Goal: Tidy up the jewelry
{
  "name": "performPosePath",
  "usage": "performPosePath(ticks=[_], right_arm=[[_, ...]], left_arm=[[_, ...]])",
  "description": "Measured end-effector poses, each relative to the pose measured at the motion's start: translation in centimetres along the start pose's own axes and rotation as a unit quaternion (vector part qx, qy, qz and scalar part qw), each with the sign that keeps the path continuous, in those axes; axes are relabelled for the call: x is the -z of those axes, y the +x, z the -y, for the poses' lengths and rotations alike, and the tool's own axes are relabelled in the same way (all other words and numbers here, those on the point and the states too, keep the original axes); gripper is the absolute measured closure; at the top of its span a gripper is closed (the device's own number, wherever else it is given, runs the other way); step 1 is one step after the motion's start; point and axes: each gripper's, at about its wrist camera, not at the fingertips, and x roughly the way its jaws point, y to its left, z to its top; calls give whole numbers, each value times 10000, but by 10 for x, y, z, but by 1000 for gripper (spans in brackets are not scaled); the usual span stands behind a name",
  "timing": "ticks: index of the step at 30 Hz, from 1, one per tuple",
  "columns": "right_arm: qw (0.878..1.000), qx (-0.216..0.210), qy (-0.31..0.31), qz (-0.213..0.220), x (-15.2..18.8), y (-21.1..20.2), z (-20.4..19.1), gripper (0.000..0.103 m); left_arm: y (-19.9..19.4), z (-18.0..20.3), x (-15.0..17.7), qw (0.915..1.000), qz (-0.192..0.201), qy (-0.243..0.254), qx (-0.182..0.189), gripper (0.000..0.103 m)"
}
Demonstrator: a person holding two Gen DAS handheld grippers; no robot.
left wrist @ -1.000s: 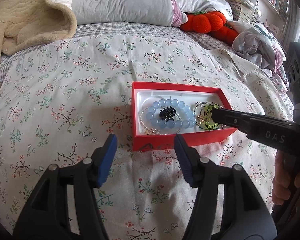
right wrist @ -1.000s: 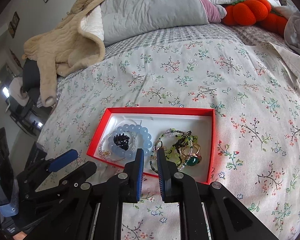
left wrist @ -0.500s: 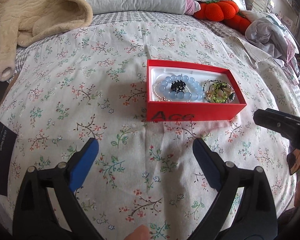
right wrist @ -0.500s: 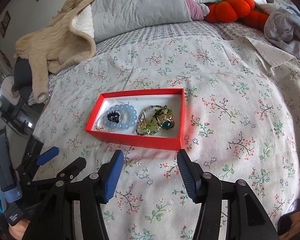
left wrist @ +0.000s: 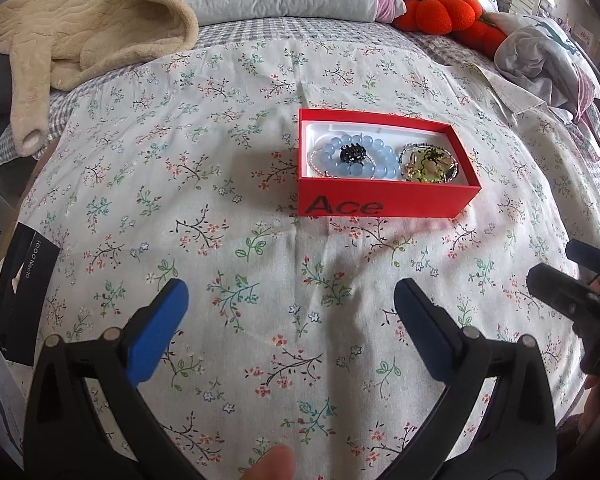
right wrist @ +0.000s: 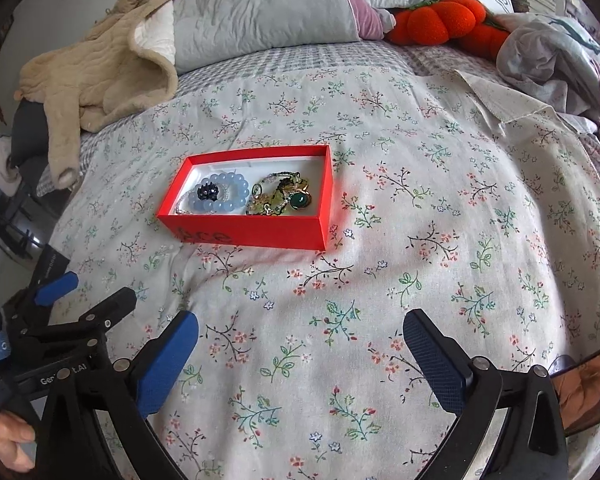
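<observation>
Red box: red box [left wrist: 384, 200] sits on the floral bed cover [left wrist: 228, 208], jewelry inside — blue bead bracelet [left wrist: 354, 156] on one side, tangled green pile [right wrist: 280, 198] on the other.
Left tool: left tool [left wrist: 288, 320] jaws opening, nothing between them, well short of the box.
Right tool: right tool [right wrist: 300, 344] likewise opening, released, empty.
Risk: soft bed — a push on the box wall could tip or slide it; tangled strands may lift together.
Hard to make out: single pieces in the green pile; black item [left wrist: 352, 153] on the beads unclear.
</observation>
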Motion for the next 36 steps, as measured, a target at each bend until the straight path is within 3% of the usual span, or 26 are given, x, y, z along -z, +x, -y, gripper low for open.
performPosePath(ticks=[36], right_arm=[[9994,173,89,-275,1,20,-3,0]], left_arm=[[8,-7,-2,9997,-125,-138,-130,1]])
